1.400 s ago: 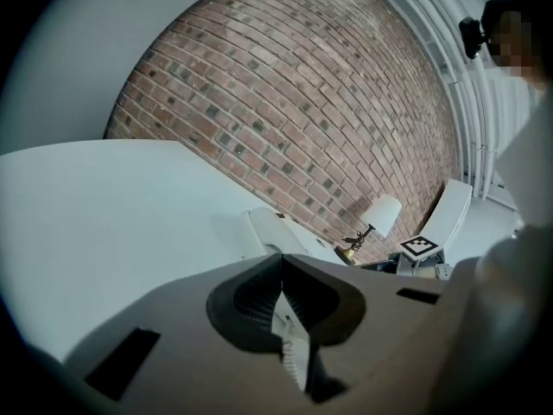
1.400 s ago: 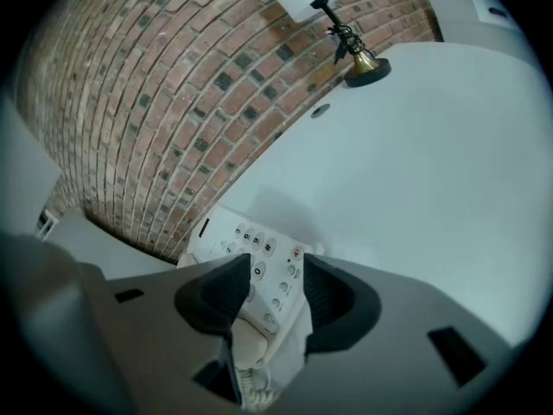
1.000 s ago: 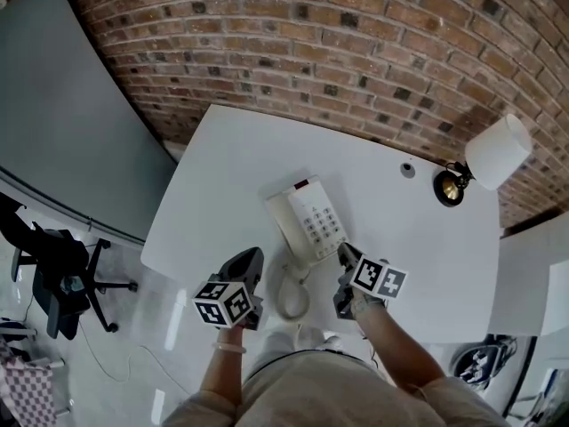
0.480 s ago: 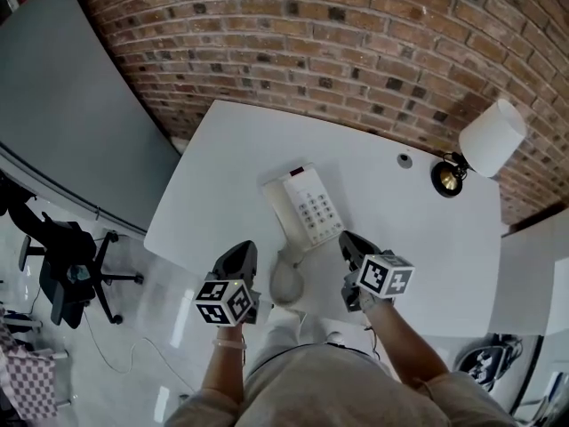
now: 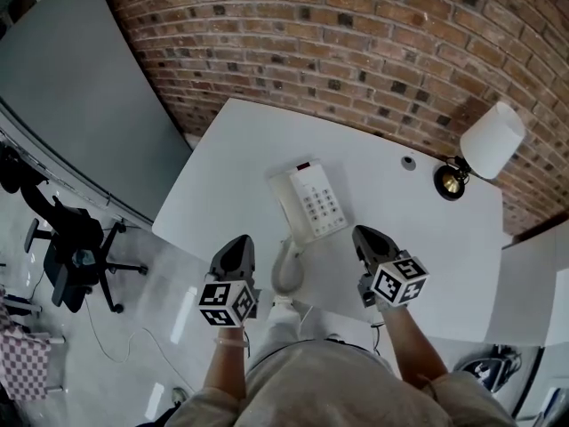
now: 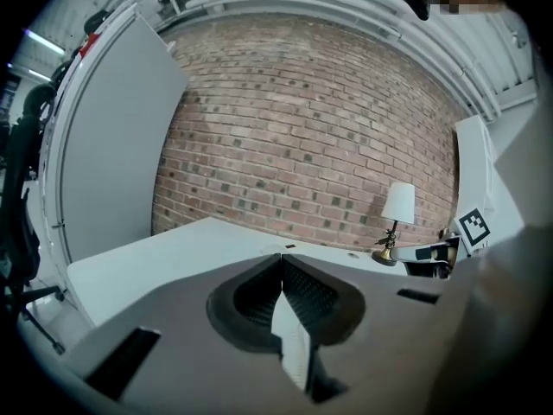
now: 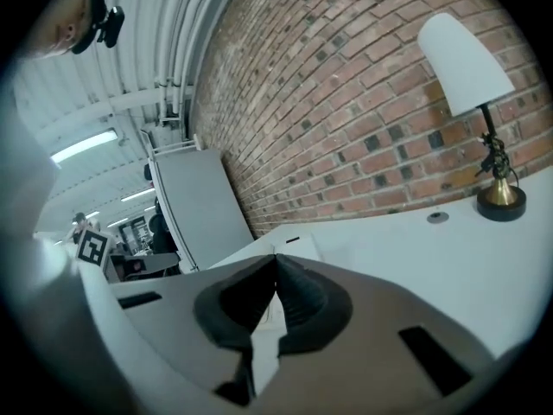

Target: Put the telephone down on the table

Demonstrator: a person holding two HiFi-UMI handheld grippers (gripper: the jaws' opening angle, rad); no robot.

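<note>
Telephone (image 5: 311, 205) ahead, between left tongs (image 5: 237, 244), right tongs (image 5: 365, 236)

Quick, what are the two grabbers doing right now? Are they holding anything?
Left gripper: closed, holding nothing.
Right gripper: closed, holding nothing.

I can read no words or numbers. The buttons on the telephone (image 5: 308, 205) are too small to read. Below it, the cubes on my left gripper (image 5: 240, 241) and right gripper (image 5: 362, 233) show only black-and-white squares.
</note>
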